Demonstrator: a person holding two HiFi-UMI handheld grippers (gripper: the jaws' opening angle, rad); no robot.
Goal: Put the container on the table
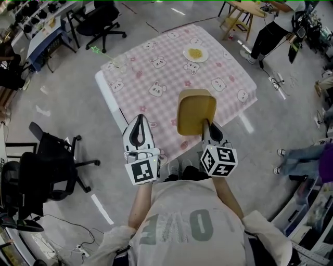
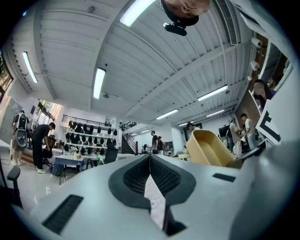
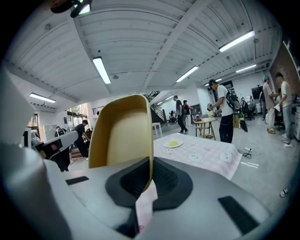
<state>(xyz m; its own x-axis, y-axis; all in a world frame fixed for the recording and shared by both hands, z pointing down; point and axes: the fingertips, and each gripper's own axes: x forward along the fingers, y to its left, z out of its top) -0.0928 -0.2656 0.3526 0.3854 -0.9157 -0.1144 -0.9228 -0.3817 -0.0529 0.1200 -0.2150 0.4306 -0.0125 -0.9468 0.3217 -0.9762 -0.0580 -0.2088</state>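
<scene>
A tan, deep container (image 1: 196, 110) hangs in the air over the near edge of the table (image 1: 156, 67), which wears a pink checked cloth with bear prints. My right gripper (image 1: 206, 124) is shut on the container's rim; in the right gripper view the thin wall of the container (image 3: 124, 131) stands upright between the jaws of my right gripper (image 3: 151, 173). My left gripper (image 1: 139, 120) is beside it on the left, shut, with nothing between its jaws. The left gripper view shows my left gripper (image 2: 150, 159) with closed jaws and the container (image 2: 211, 147) off to the right.
A white plate (image 1: 195, 54) with yellow food sits near the table's far edge. Black office chairs stand at the far left (image 1: 101, 23) and near left (image 1: 52, 171). A person (image 1: 270, 31) stands by a wooden table (image 1: 250, 10) at the far right.
</scene>
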